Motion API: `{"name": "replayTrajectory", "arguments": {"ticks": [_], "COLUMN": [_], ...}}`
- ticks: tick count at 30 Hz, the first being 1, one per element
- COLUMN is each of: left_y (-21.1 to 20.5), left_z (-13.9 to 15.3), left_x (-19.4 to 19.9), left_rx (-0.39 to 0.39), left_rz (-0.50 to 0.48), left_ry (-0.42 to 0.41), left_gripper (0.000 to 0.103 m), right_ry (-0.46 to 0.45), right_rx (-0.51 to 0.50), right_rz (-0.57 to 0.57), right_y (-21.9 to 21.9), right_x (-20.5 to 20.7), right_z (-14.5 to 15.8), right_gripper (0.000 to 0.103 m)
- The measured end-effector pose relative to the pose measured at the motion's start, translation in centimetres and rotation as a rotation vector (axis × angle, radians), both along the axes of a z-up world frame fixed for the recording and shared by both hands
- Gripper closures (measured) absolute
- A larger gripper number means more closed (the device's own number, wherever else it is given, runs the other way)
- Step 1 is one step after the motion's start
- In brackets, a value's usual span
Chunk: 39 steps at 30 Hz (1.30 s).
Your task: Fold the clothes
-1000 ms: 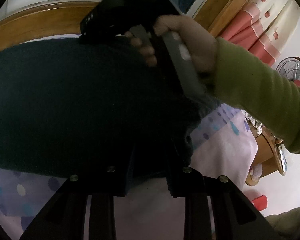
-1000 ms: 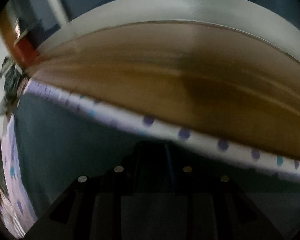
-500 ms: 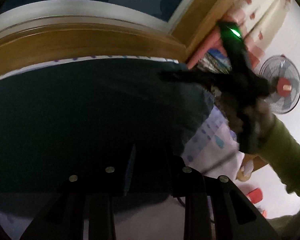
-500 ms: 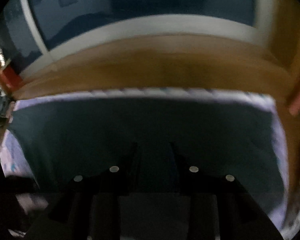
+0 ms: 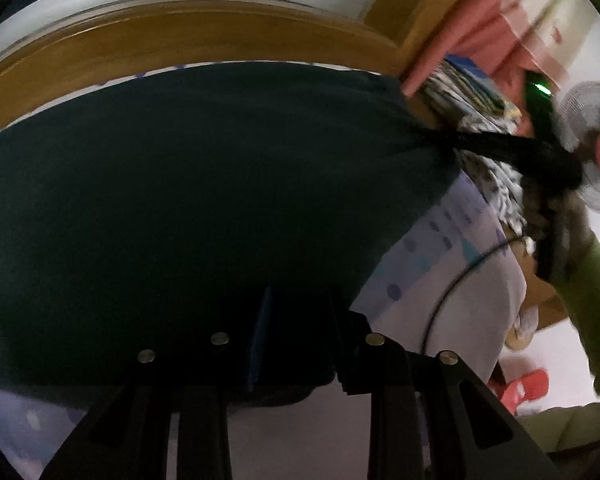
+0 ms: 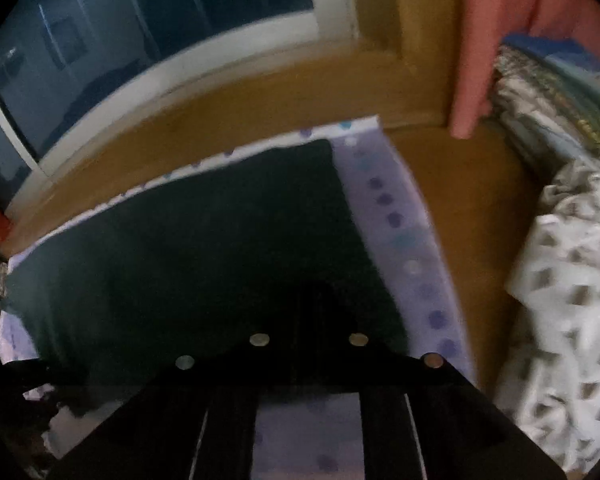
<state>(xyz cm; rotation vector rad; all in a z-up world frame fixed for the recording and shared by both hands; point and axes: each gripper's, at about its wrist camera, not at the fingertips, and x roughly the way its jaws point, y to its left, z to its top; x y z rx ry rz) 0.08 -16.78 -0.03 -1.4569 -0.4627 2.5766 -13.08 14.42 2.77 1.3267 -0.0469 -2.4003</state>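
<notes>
A dark green garment [image 5: 204, 200] is spread over a polka-dotted lilac sheet [image 5: 452, 280] on the bed, its far edge close to the wooden ledge [image 5: 180, 36] below the window [image 6: 148, 20]. In the left wrist view, the near hem of the garment is seen pinched between the narrow jaws of the left gripper [image 5: 300, 336]. At the garment's right corner, the cloth is drawn into a point at the right gripper [image 5: 452, 145], whose jaws are closing; the hand [image 5: 556, 220] and green sleeve [image 5: 596, 280] behind it are blurred. The right wrist view shows dark cloth at its jaws, though whether the pads press it cannot be told. Only that view shows the patterned quilt [image 6: 568, 280]; only the left shows the fan [image 5: 596, 144].
</notes>
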Motion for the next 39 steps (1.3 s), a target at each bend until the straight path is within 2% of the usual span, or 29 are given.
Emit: {"name": "replayTrajectory", "arguments": {"ticks": [1, 2, 3, 8, 10, 12, 14, 16, 18, 20, 22, 25, 27, 29, 32, 33, 35, 39], "left_y": [0.0, -0.1, -0.1, 0.1, 0.5, 0.8, 1.4, 1.9, 2.1, 2.2, 2.3, 2.8, 3.5, 4.0, 4.7, 4.7, 4.7, 5.2], "left_z": [0.2, 0.4, 0.6, 0.9, 0.8, 0.6, 0.4, 0.8, 1.2, 1.9, 2.4, 2.8, 2.3, 1.5, 0.7, 0.7, 0.6, 0.5], "left_x": [-0.4, -0.6, -0.7, -1.9, -2.7, -3.0, -3.1, -3.2, -3.2, -3.4, -3.8, -4.8, -5.5, -5.9, -5.8, -5.7, -5.4, -4.9], "left_rx": [0.004, 0.007, 0.009, 0.043, 0.047, 0.027, -0.001, -0.024, -0.038, -0.043, -0.040, -0.033, -0.028, -0.025, -0.043, -0.040, -0.026, -0.019], "left_rz": [0.026, 0.049, 0.073, 0.153, 0.161, 0.159, 0.160, 0.153, 0.152, 0.158, 0.167, 0.176, 0.173, 0.173, 0.184, 0.192, 0.212, 0.255], "left_ry": [-0.005, -0.002, 0.005, 0.022, 0.015, -0.002, -0.010, -0.015, -0.014, 0.002, 0.027, 0.055, 0.046, 0.026, 0.025, 0.026, 0.024, 0.031], "left_gripper": [0.075, 0.075, 0.075, 0.075, 0.075, 0.075, 0.075, 0.075, 0.075, 0.075, 0.075, 0.075, 0.075, 0.075, 0.073, 0.073, 0.073, 0.073], "right_ry": [-0.029, -0.062, -0.085, -0.202, -0.206, -0.137, -0.016, -0.005, -0.032, -0.027, 0.036, 0.071, 0.068, 0.040, 0.013, 0.036, 0.051, 0.030], "right_rx": [-0.027, -0.044, -0.055, -0.164, -0.163, -0.099, 0.059, 0.090, 0.057, 0.054, 0.083, 0.025, 0.006, 0.037, 0.097, 0.148, 0.229, 0.181], "right_rz": [-0.007, -0.027, -0.045, -0.098, -0.117, -0.115, -0.073, -0.042, -0.010, 0.058, 0.103, 0.211, 0.281, 0.347, 0.377, 0.368, 0.342, 0.318], "right_y": [0.8, 1.7, 2.5, 4.6, 4.4, 3.6, 2.4, 2.4, 3.1, 3.3, 3.6, 2.1, 0.1, -3.3, -7.2, -8.0, -9.2, -9.2], "right_x": [0.4, 0.6, 0.9, 0.3, -0.9, -1.5, -1.7, -2.0, -2.1, -1.5, -0.4, -1.1, -2.3, -4.3, -7.5, -8.7, -11.4, -13.7], "right_z": [0.2, 0.1, -0.1, -2.6, -3.2, -3.3, -3.0, -2.9, -2.3, -0.4, 2.2, 4.7, 4.8, 3.0, 0.0, -0.8, -2.6, -3.1], "right_gripper": [0.076, 0.056, 0.049, 0.049, 0.049, 0.054, 0.055, 0.055, 0.055, 0.055, 0.055, 0.055, 0.067, 0.076, 0.080, 0.080, 0.101, 0.102]}}
